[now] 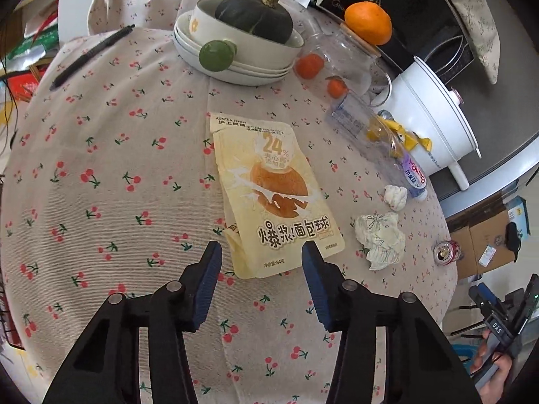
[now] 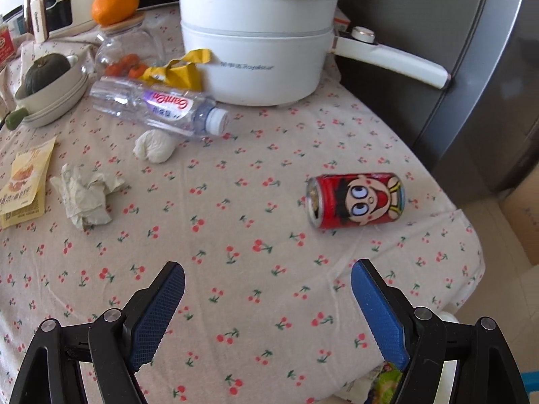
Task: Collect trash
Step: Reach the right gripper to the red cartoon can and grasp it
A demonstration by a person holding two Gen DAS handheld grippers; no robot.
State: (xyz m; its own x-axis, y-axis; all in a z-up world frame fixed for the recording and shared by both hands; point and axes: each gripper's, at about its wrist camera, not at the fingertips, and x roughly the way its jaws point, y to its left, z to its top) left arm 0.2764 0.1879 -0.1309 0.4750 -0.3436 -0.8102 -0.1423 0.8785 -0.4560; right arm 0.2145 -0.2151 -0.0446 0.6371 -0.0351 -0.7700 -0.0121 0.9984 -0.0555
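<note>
Cherry-printed cloth covers the desk (image 1: pixel 101 175), which stands in a cluttered kitchen corner with a dark fridge door and a cardboard box on the floor beside it. Taking the white electric pot (image 2: pixel 259 43) as the landmark: a clear plastic bottle (image 2: pixel 155 107) lies on its side just in front of it, a yellow wrapper (image 2: pixel 182 70) is touching its wall, and two crumpled tissues (image 2: pixel 87 198) sit further forward, toward the near edge. A red drink can (image 2: pixel 357 200) lies on its side well in front of the pot, nearer the fridge side of the desk.

Farthest from the pot, past the tissues, lies a flat yellow snack pouch (image 1: pixel 273 195). Its long axis runs away from the left gripper (image 1: pixel 261 252), roughly in line with where the fingers point, and its near short edge sits directly between and just ahead of the fingertips. The jaws stand partly apart with nothing pressed between them; the pouch is not yet gripped. This hand looks plainly nearer to the pouch, so it is probably the one to take it, by nipping the near edge.

The right gripper (image 2: pixel 267 274) hangs wide open and empty over bare cloth, with the can ahead and to its right.
</note>
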